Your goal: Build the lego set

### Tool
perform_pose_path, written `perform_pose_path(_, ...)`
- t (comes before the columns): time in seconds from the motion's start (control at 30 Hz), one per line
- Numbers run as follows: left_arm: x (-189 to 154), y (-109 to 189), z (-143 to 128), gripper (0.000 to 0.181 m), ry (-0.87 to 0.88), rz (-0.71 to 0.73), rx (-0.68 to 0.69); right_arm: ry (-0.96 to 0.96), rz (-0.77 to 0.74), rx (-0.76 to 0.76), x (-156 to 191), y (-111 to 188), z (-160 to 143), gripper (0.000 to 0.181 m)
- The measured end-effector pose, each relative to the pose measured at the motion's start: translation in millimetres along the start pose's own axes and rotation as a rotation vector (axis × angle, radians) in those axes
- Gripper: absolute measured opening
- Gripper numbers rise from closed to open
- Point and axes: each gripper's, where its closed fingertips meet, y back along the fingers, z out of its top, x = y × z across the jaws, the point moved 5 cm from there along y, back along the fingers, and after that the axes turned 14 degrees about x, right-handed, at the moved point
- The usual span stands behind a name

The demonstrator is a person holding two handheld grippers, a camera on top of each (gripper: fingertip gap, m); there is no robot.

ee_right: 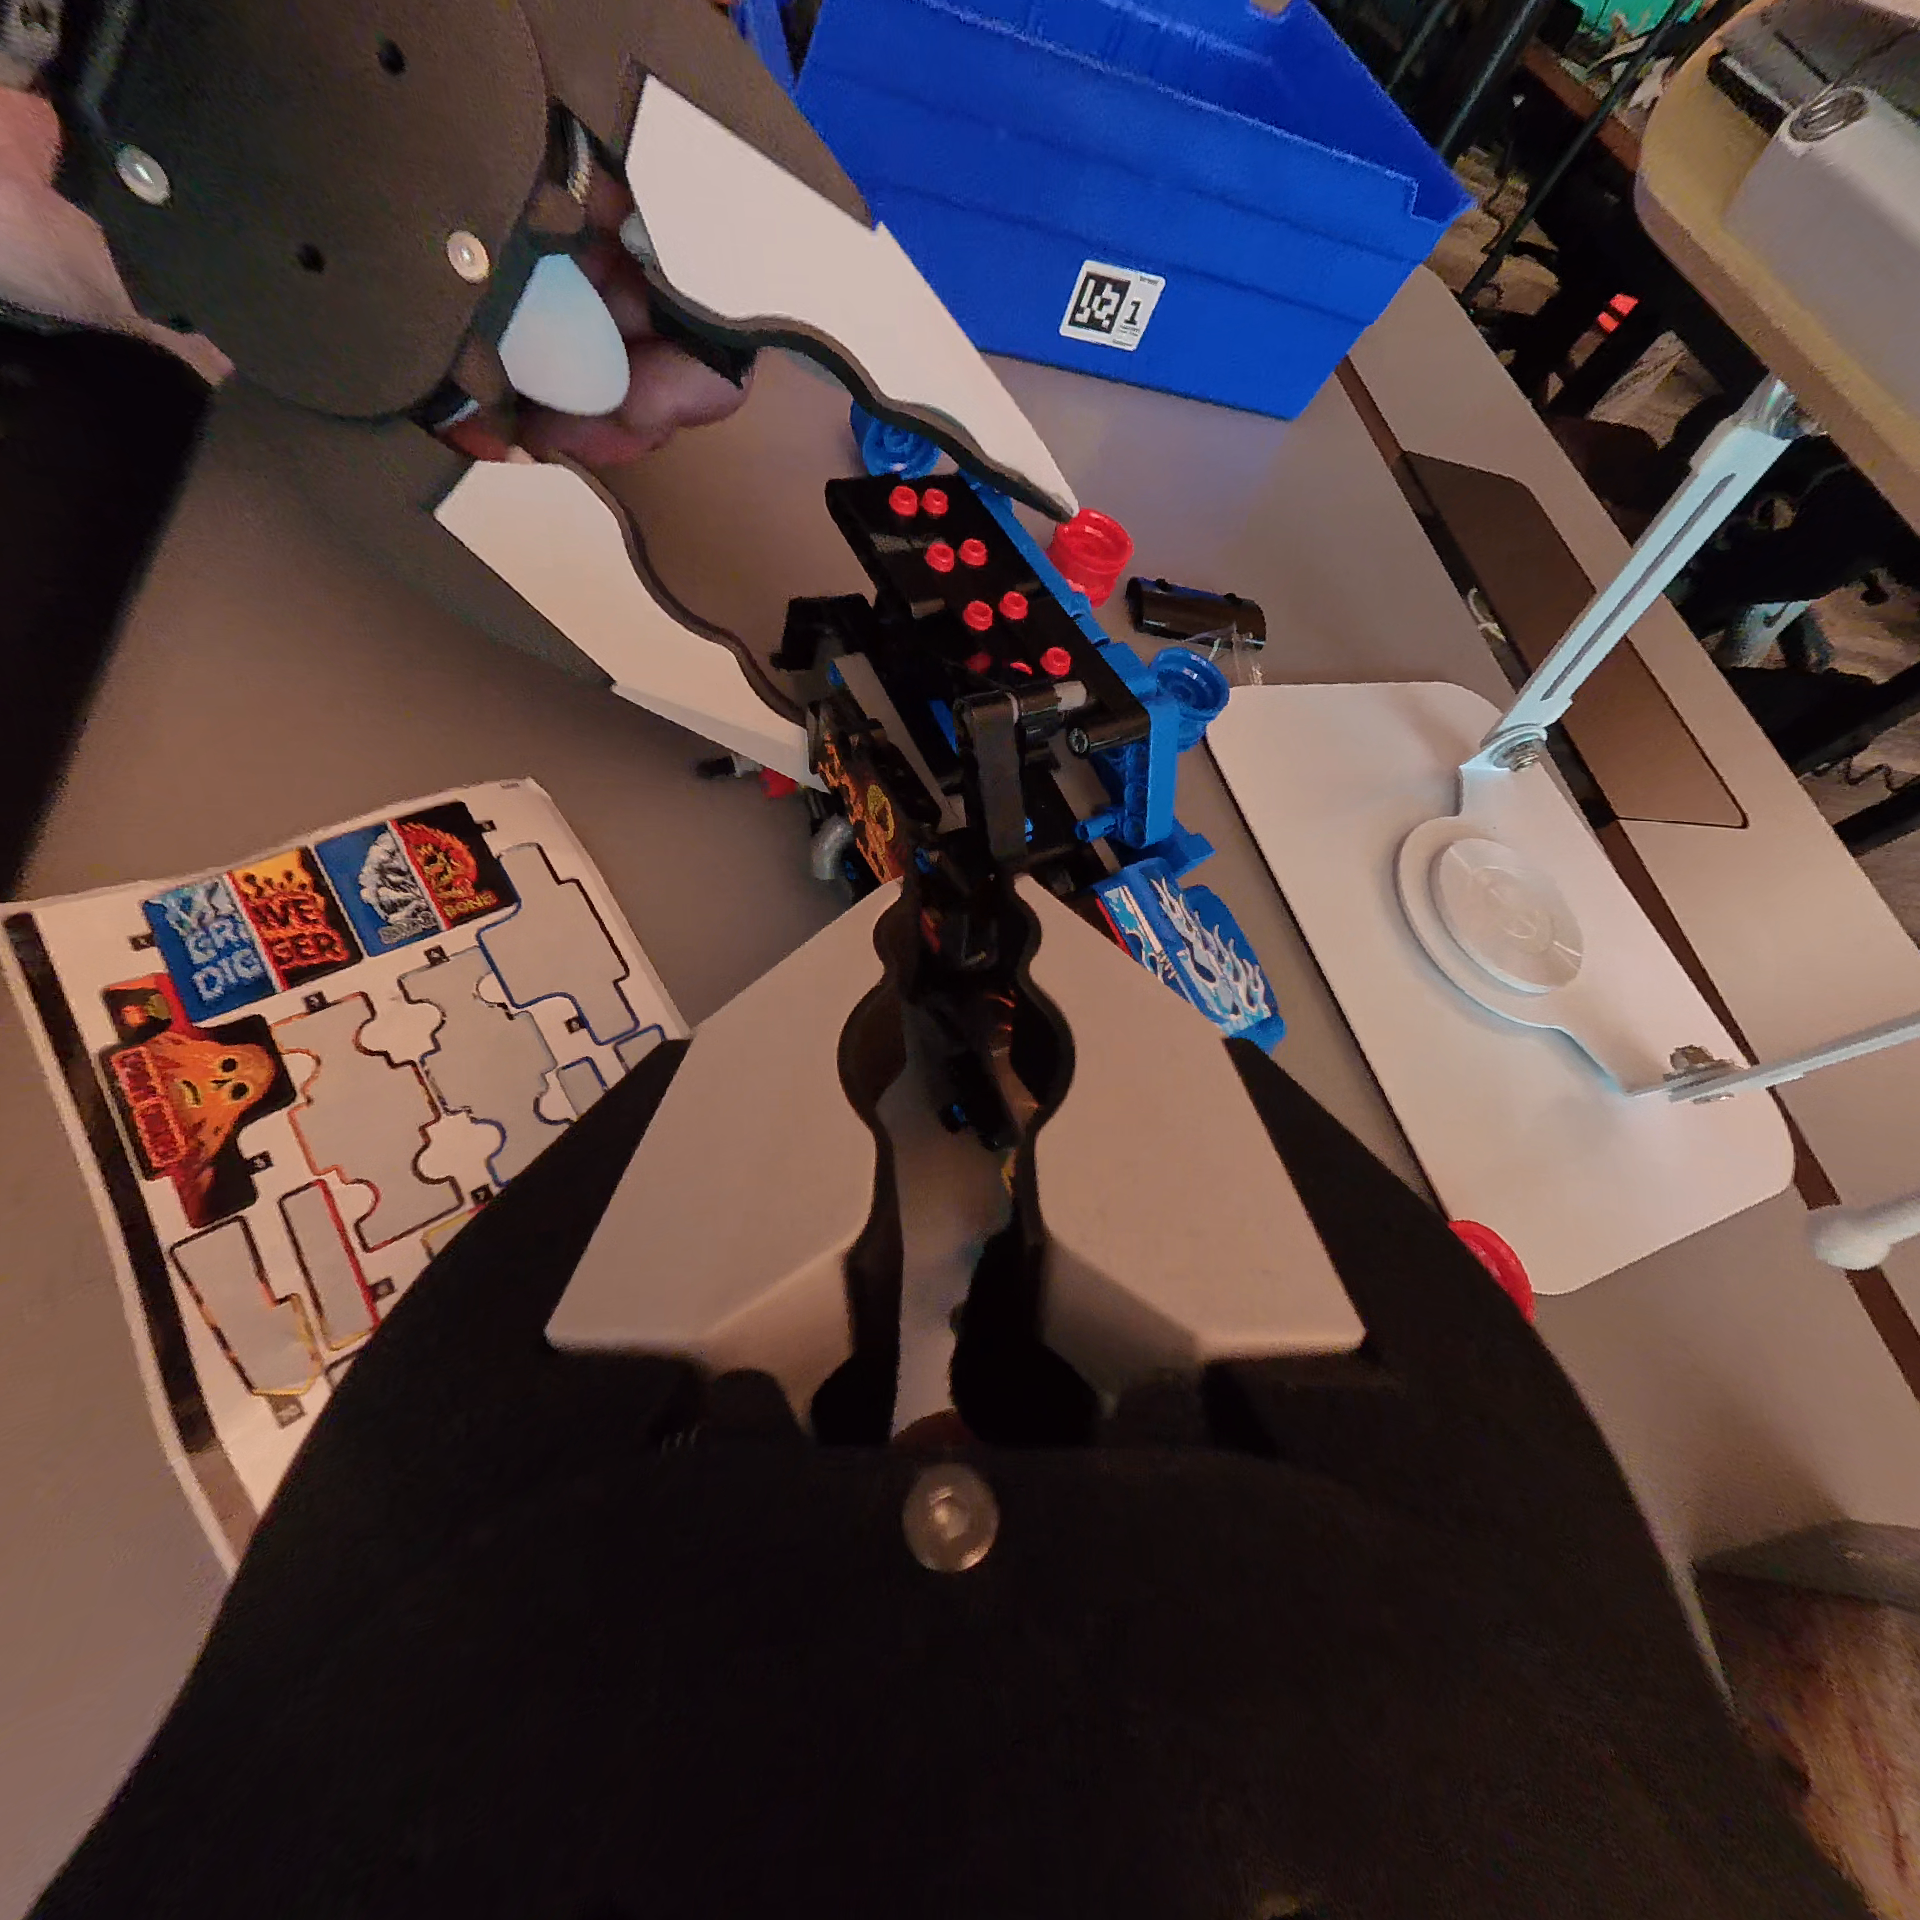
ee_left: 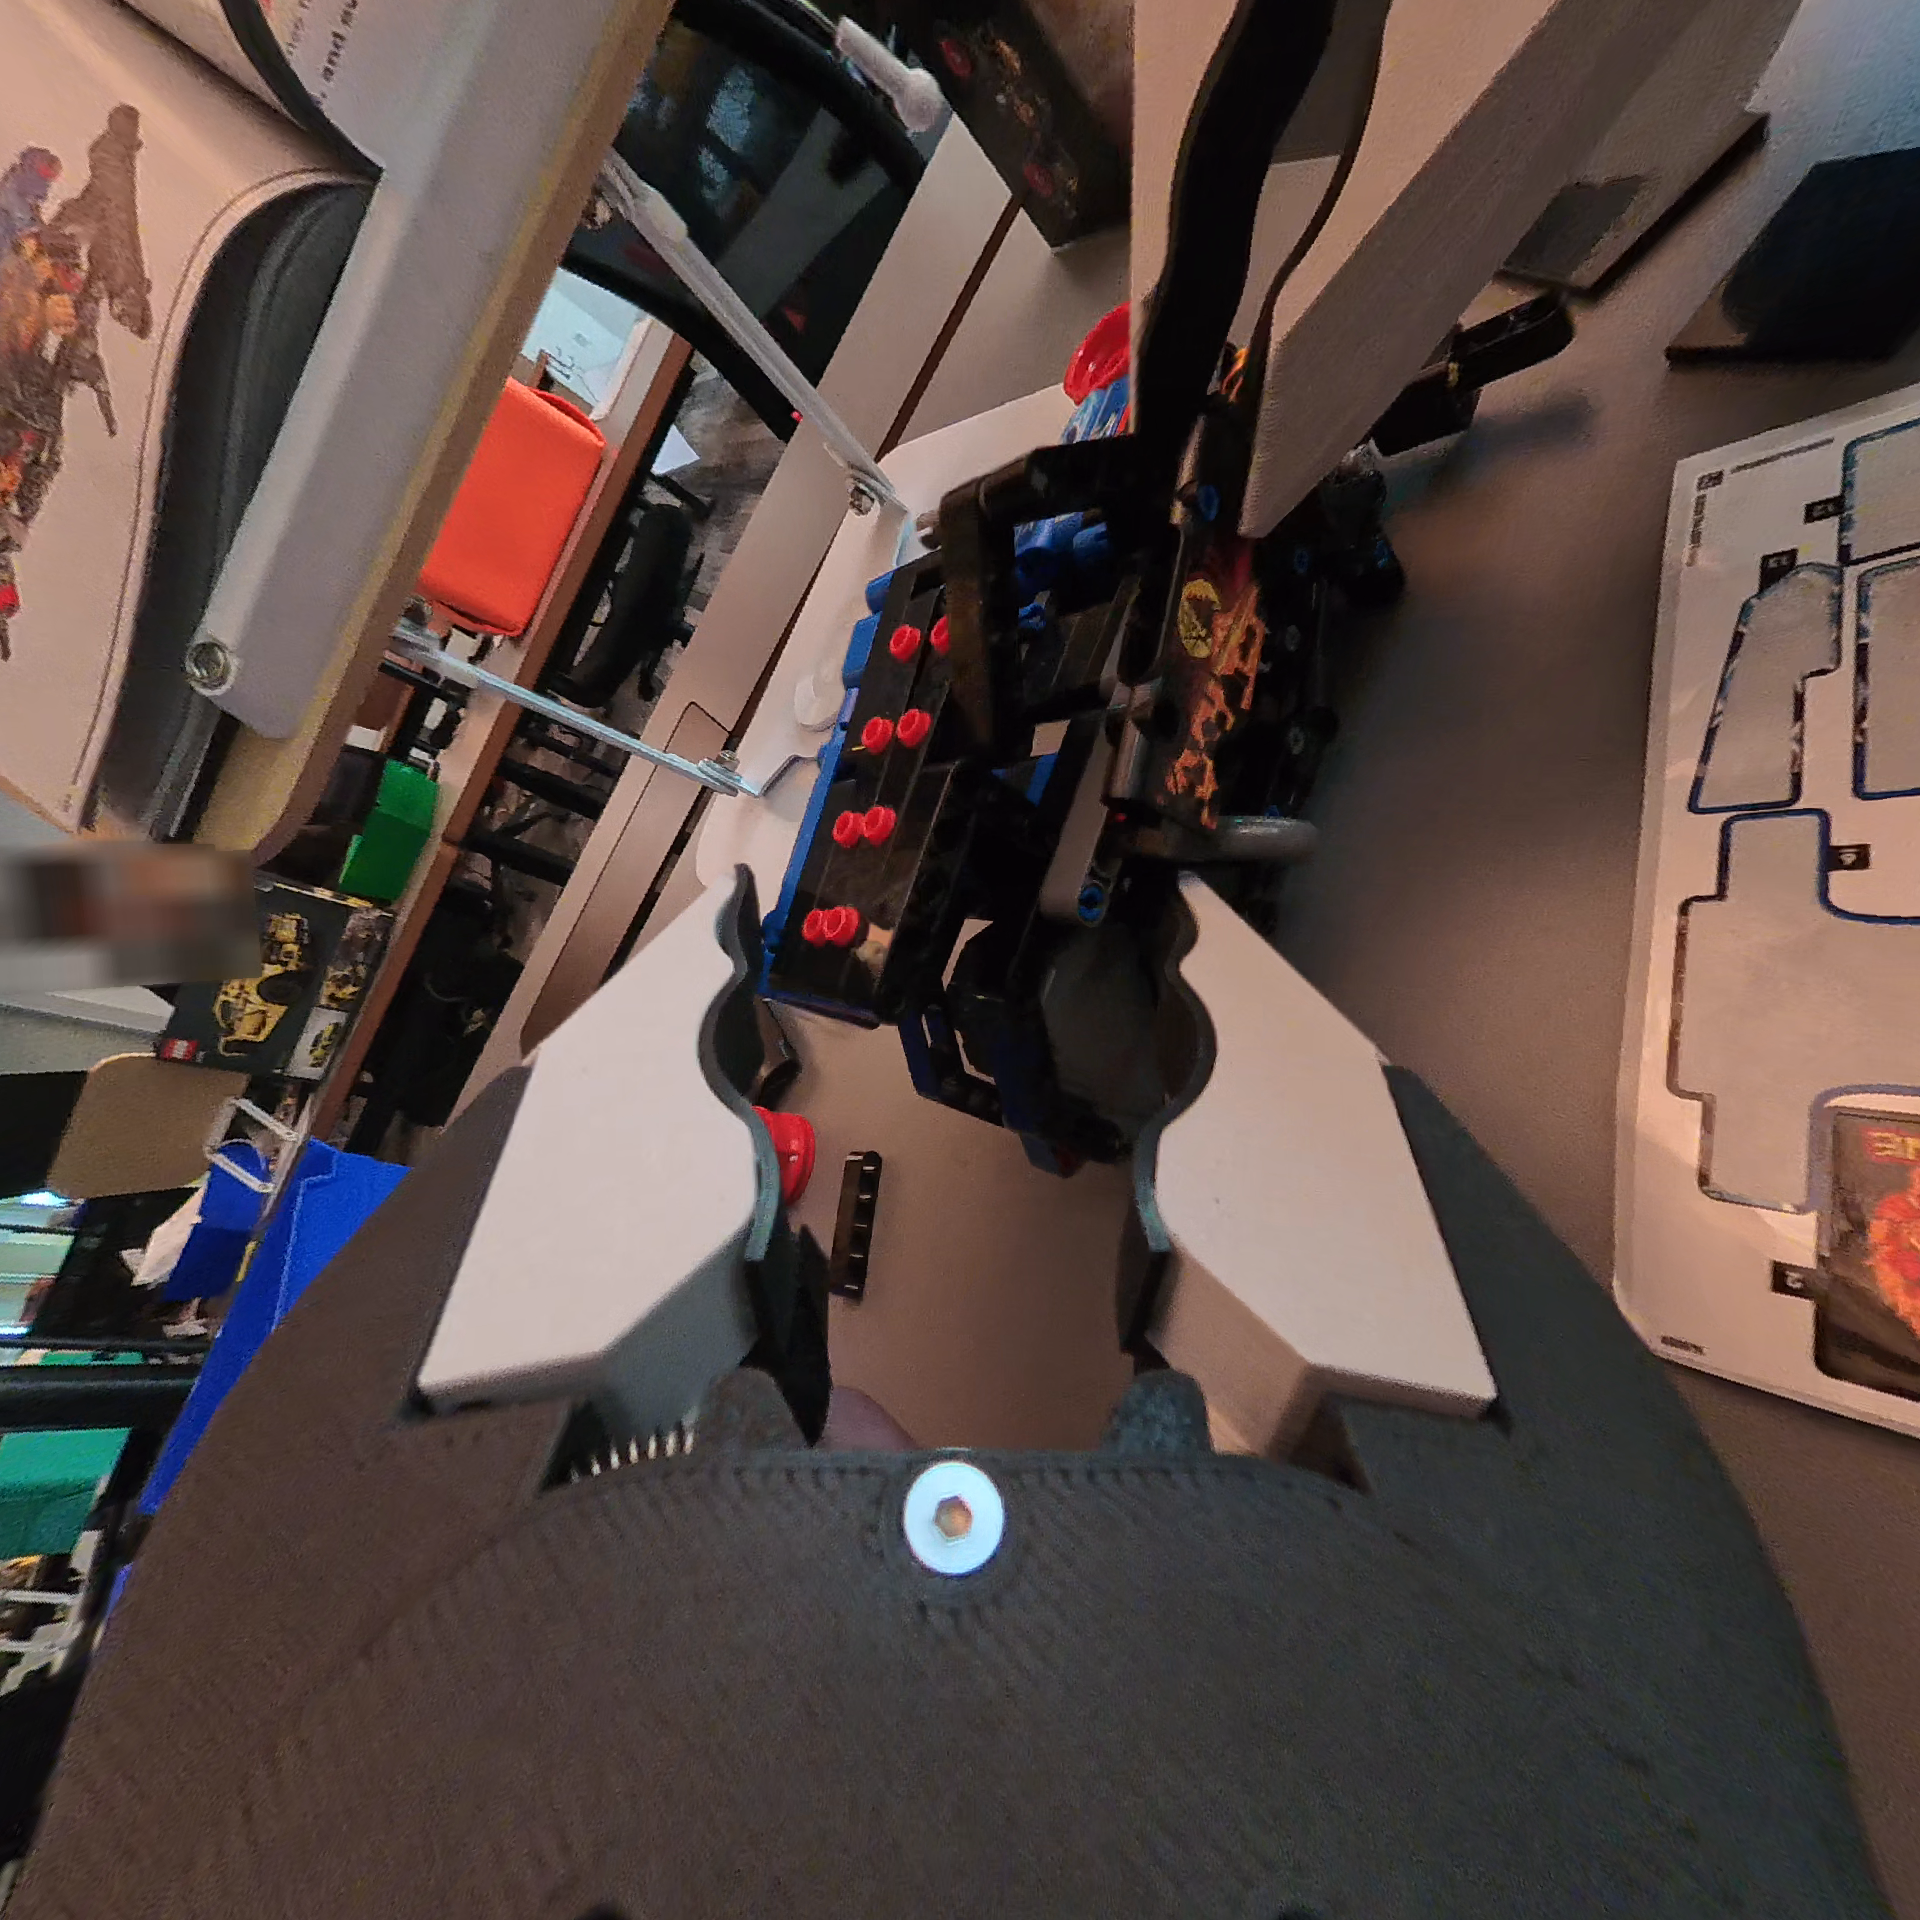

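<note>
- Right wrist view shows the model (ee_right: pixel 987 686), a black and blue part-built vehicle with red studs on top, sitting on the table (ee_right: pixel 312 644) straight ahead of the right claw (ee_right: pixel 961 914).
- Right claw is clenched on the model's near end: its tips are nearly together, with dark parts of the build pinched between them. Judged from this, it serves as the steadying hold, keeping the build from sliding while the other side is worked.
- Left claw (ee_left: pixel 961 914) is spread wide, its tips either side of the model's opposite end; the fingers (ee_left: pixel 644 1091) look close to the build, but whether they touch it cannot be told. It grasps nothing, and looks placed to brace or to close in.
- Loose pieces lie just beside the left claw: a red wheel hub (ee_left: pixel 784 1153) under its left finger and a short black beam (ee_left: pixel 857 1226) between the fingers.
- Sticker sheet (ee_right: pixel 343 1049) lies left of the right claw, well apart from the build, several stickers already gone.
- Blue bin (ee_right: pixel 1122 197) stands beyond the model; a white stand base (ee_right: pixel 1496 1039) lies to the right.
</note>
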Motion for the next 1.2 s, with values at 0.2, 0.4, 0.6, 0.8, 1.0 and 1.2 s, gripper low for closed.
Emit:
perform_pose_path(0.2,0.5,-1.0,2.1,0.073,-0.001,0.004,-0.005,-0.047,0.06,0.011,-1.5,5.5,2.8,0.01)
perform_pose_path(0.4,0.7,-1.0,6.0,0.065,-0.022,0.014,-0.013,-0.12,0.133,0.036,-6.6,8.2,-1.7,0.01)
perform_pose_path(0.6,-2.2,-3.3,11.1,0.065,-0.061,0.029,-0.01,-0.162,0.246,0.062,-1.5,9.1,-7.2,0.007)
perform_pose_path(0.8,-1.6,-3.9,10.7,0.066,-0.059,0.032,-0.009,-0.264,0.342,-0.001,-0.7,5.3,-10.2,0.014)
perform_pose_path(1.0,-0.6,-4.2,9.8,0.065,-0.058,0.036,-0.009,-0.231,0.339,0.023,4.8,3.9,-10.3,0.018)
perform_pose_path(1.2,-1.5,-3.4,11.2,0.066,-0.077,0.039,-0.019,-0.234,0.367,0.025,3.8,5.4,-10.6,0.006)
